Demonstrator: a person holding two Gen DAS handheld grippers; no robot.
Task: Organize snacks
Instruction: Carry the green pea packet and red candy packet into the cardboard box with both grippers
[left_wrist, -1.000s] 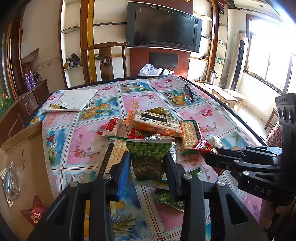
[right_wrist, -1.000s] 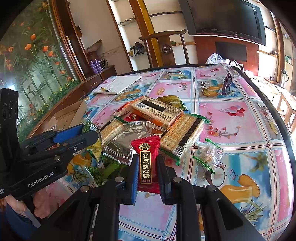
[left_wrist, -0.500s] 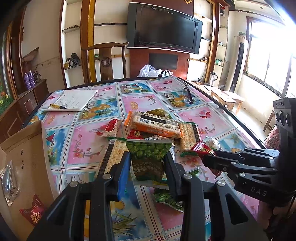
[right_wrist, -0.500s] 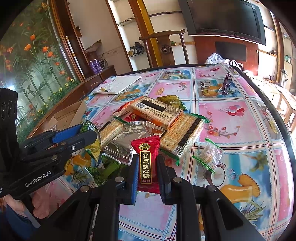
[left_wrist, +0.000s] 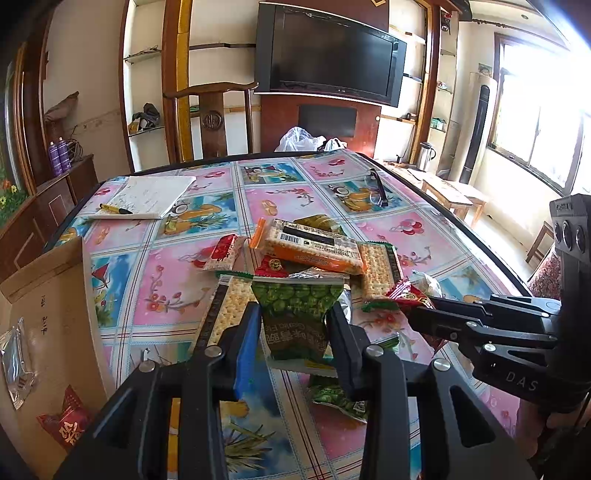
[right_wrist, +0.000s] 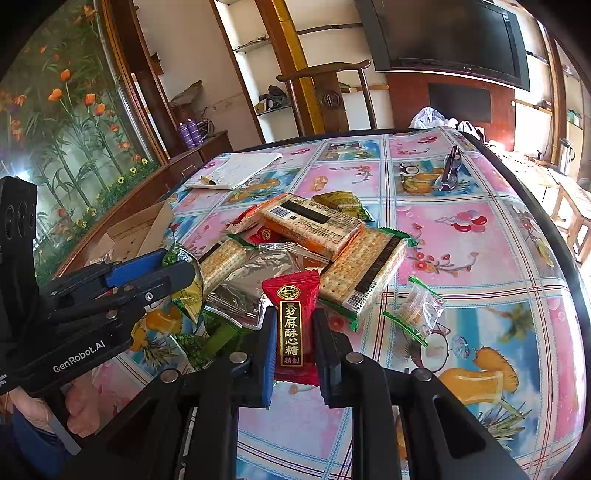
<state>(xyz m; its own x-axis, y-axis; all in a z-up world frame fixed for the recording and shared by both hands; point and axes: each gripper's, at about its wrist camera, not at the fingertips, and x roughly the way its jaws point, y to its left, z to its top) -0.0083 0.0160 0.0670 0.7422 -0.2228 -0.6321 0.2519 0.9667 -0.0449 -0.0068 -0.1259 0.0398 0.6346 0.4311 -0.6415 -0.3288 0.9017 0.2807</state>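
So in the left wrist view, the left gripper (left_wrist: 293, 332) has its jaws clamped on the green pea packet (left_wrist: 295, 317), which sits right between the two fingers, over the near end of the snack pile (left_wrist: 314, 258) in the middle of the table (left_wrist: 207, 206). This view is the only one showing inside the cardboard box (left_wrist: 48, 332) at the table's left edge, where a red packet and a clear silvery one lie. You can also see the right gripper (left_wrist: 436, 317) poking in from the right with something red pinched at its tip. Over to the right wrist view: the right gripper (right_wrist: 293, 332) is squeezed onto the red sesame candy packet (right_wrist: 291, 317), held upright between the fingers, in front of the pile. This one shows the small clear cookie bag (right_wrist: 417, 310) lying alone on the tablecloth just right of the pile, which is mostly hidden in the other view. The left gripper (right_wrist: 177, 267) comes in from the left, gripping the green packet (right_wrist: 188, 280) edge-on.
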